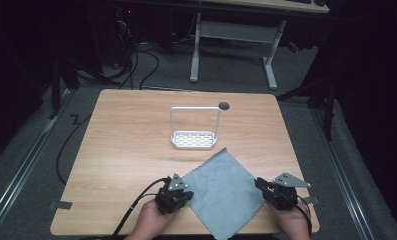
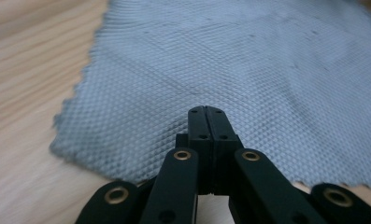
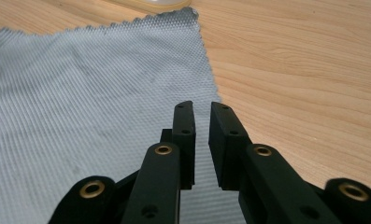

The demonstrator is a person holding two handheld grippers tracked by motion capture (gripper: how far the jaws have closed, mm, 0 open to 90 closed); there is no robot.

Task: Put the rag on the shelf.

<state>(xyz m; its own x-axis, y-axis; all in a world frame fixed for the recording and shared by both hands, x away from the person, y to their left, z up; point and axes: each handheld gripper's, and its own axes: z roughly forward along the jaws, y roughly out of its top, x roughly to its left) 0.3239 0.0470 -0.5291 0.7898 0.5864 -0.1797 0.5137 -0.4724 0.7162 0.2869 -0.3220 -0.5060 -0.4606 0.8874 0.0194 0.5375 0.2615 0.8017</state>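
Sitting at the wooden table [image 1: 121, 150] with a claw in each hand, and the grey cloth [image 1: 225, 192] is spread flat in front of me, turned like a diamond so one corner points away toward the white rack [image 1: 194, 131] and the near corner hangs at the table's front edge. The rack stands just beyond that far corner, not touching it as far as I can tell from the high view.

My left gripper [image 1: 178, 196] is down at the cloth's left corner. From its own camera the left gripper's tip [image 2: 206, 122] sits over the weave with the two jaws pressed flat together, no gap at all. Can't honestly tell whether any fabric is pinched in there (the jaws hide the spot where the cloth would be caught).

My right gripper [image 1: 268, 189] is at the opposite, right corner. In its own camera the right gripper's tip [image 3: 202, 140] sits over the cloth's edge, half over fabric and half over bare wood, and the jaws are narrow but not closed: a slim slot shows between them with grey cloth visible through it. The pads aren't pressing on anything I can see.
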